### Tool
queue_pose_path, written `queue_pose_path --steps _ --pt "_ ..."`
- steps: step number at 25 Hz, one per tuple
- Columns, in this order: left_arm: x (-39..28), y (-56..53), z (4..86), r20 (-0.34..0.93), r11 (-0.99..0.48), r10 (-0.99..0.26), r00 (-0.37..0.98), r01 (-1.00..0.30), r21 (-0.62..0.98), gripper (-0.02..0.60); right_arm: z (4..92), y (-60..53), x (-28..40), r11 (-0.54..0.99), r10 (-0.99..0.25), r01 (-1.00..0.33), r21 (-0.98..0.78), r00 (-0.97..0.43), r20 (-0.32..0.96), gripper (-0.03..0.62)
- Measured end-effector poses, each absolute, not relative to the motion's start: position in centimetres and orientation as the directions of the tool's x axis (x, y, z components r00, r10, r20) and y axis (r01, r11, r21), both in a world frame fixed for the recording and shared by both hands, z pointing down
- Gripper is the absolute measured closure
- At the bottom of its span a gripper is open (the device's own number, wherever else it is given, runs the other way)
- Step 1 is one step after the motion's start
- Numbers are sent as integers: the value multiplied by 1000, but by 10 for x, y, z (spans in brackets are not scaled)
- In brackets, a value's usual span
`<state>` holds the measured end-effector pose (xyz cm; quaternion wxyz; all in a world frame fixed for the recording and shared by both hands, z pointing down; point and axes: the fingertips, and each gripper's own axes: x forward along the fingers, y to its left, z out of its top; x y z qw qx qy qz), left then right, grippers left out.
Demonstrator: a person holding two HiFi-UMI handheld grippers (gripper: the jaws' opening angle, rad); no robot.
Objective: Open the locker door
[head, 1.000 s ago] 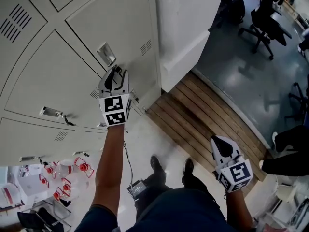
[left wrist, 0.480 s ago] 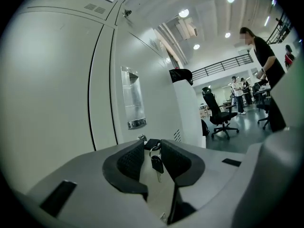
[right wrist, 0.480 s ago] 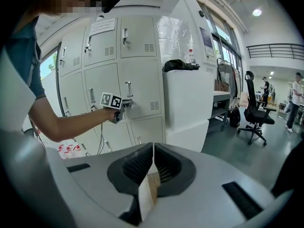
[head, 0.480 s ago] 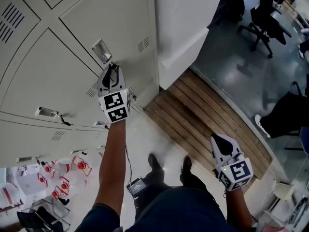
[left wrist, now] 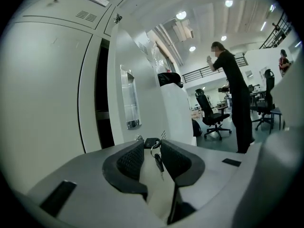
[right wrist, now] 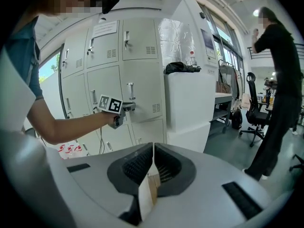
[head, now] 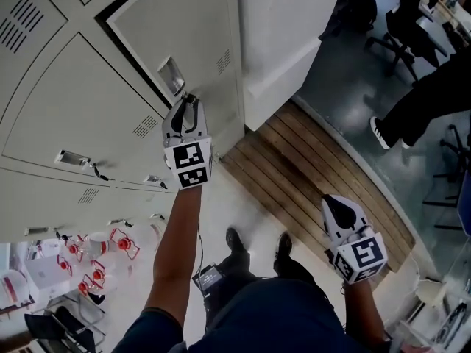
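The grey locker door stands ajar, with a dark gap along its left edge. It carries a recessed metal handle plate. My left gripper is at the door's lock below that plate, shut on the black head of a key. A second small key dangles from its ring between the jaws. My right gripper hangs low at the right, away from the lockers, shut with nothing in it. From the right gripper view, the left gripper shows at the door.
More shut lockers lie left of the door. A white cabinet stands right of it, beside a wooden slatted platform. A person in black walks near office chairs. Red-and-white items lie on the floor.
The locker door has swung out from flush to ajar, showing a dark gap. My left gripper has closed on the key and moved with the door. A person has walked in at the right.
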<state>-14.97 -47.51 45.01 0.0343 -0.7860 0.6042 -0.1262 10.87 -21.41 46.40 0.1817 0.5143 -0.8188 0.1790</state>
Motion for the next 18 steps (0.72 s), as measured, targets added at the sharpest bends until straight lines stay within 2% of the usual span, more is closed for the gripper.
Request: queue_pose_path --steps 18 --pt "-107 -446 457 191 -322 -939 284 -924 -207 428 462 -198 145 398 -804 -913 -88 -393 447 556"
